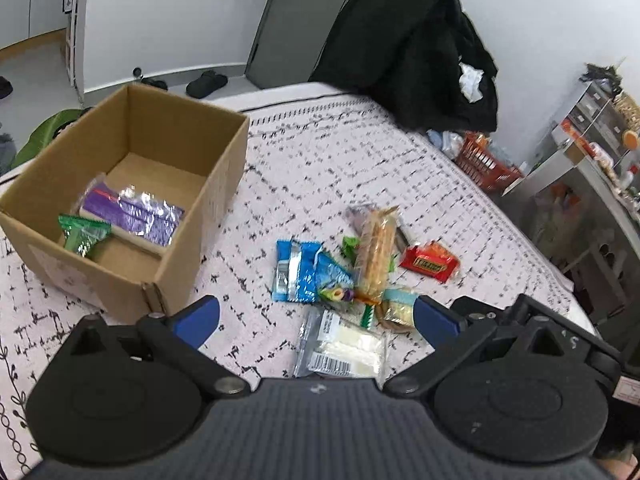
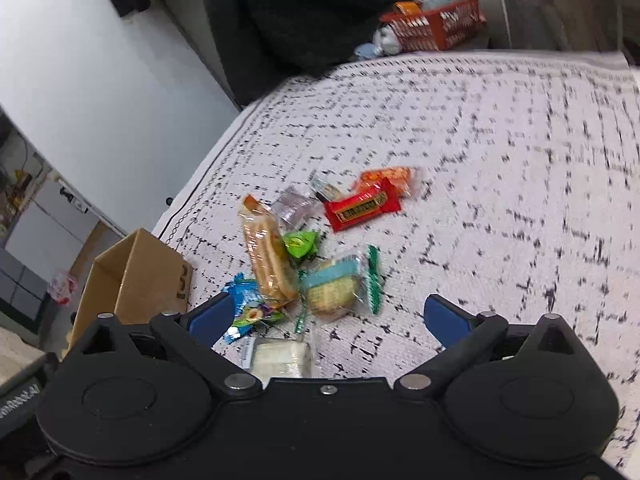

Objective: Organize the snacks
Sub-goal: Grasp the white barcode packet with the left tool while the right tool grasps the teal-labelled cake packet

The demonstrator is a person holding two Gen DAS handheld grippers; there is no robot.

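Observation:
An open cardboard box [image 1: 208, 184] [image 2: 132, 276] stands on the left of the patterned bedspread; inside lie a purple foil pack [image 1: 136, 214] and a green wrapper [image 1: 82, 234]. A heap of snacks lies on the spread: a blue packet [image 1: 300, 272] [image 2: 240, 292], a long cracker pack [image 1: 376, 252] [image 2: 268, 256], a red bar [image 1: 428, 266] [image 2: 362, 204], a round biscuit pack [image 2: 332, 288] and a white clear-wrapped pack [image 1: 344, 348] [image 2: 280, 356]. My left gripper [image 1: 316, 318] is open above the white pack. My right gripper [image 2: 328, 318] is open, hovering over the heap.
A black coat [image 1: 416, 48] [image 2: 312, 12] hangs at the far end of the bed. An orange basket [image 1: 486, 162] [image 2: 440, 26] sits on the floor beyond. Metal shelving [image 1: 592, 148] stands at the right. The bedspread [image 2: 500, 160] stretches bare to the right of the heap.

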